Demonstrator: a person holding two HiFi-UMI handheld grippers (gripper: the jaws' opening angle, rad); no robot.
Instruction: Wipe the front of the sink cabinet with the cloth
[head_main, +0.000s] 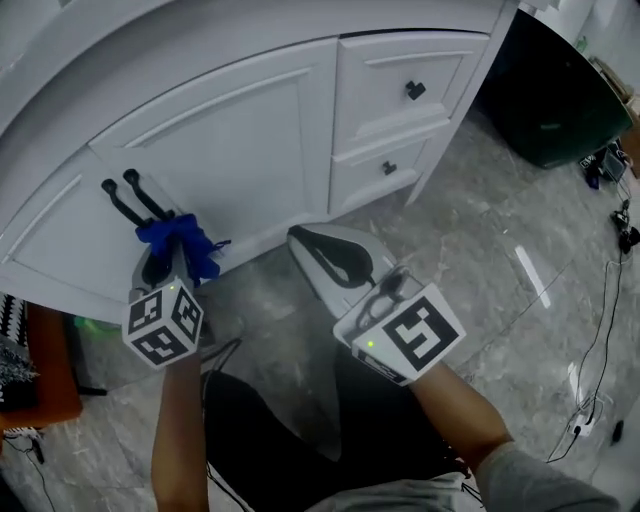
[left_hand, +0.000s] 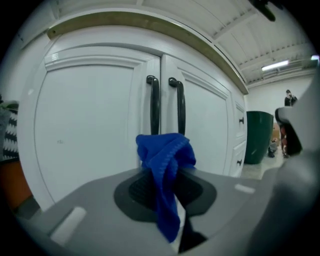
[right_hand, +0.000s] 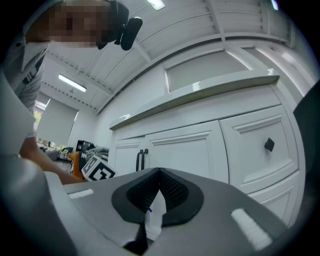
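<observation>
A blue cloth (head_main: 180, 243) is bunched between the jaws of my left gripper (head_main: 165, 262), which is shut on it just below the two black door handles (head_main: 133, 196) of the white sink cabinet (head_main: 240, 130). In the left gripper view the cloth (left_hand: 165, 170) hangs over the jaws in front of the handles (left_hand: 165, 102), a short way off the doors. My right gripper (head_main: 325, 252) is shut and holds nothing, out from the cabinet's base over the floor. Its own view shows the cabinet (right_hand: 200, 145) front, with my right gripper (right_hand: 159, 192) well short of it.
Two drawers with small black knobs (head_main: 414, 90) sit at the cabinet's right. A dark green bin (head_main: 555, 95) stands further right. Cables (head_main: 600, 340) lie on the grey marble floor at the right. An orange object (head_main: 45, 370) is at the left.
</observation>
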